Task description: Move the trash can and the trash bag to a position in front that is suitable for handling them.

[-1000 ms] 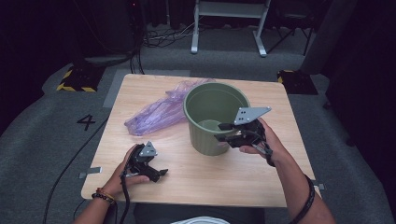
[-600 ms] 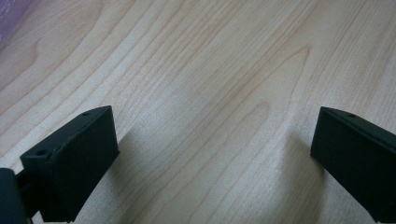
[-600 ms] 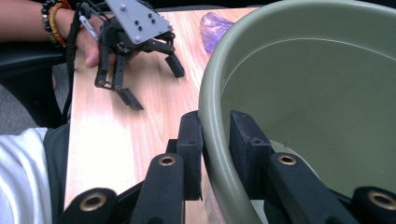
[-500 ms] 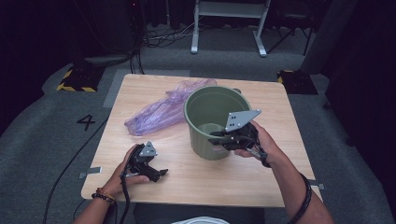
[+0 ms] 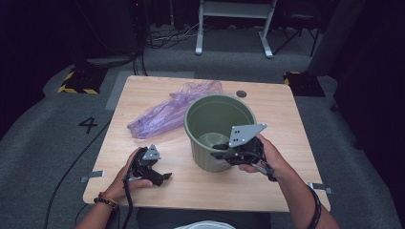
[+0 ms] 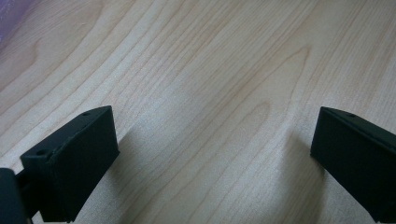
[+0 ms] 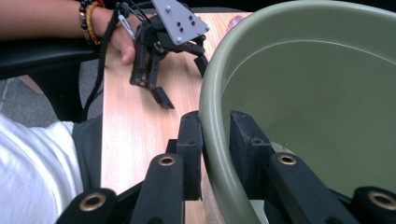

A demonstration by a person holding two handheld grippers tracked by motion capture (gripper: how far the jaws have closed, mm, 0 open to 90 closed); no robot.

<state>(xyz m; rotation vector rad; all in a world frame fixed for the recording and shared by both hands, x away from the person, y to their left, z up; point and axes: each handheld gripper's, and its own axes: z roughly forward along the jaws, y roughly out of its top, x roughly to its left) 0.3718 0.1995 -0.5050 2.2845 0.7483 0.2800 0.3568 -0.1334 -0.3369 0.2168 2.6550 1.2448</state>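
Bucket (image 5: 210, 114) near wall partly hidden behind the right claw (image 5: 220, 151) and hand in the high view; far rim cut off by the top and right edges in the right claw view. Purple bag (image 5: 167, 112) partly covered by the bucket. Left claw (image 6: 210, 154) tips cut off at the bottom edge.

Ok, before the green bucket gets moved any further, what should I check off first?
1. Right gripper fingers straddle the green bucket rim, one inside, one outside: ok.
2. Fingers have just been closing and now press the rim: ok.
3. Bucket upright on the table: ok.
4. Purple plastic bag clear of the bucket: cannot tell, it lies against the far side.
5. Left gripper open, resting apart from the bucket: ok.
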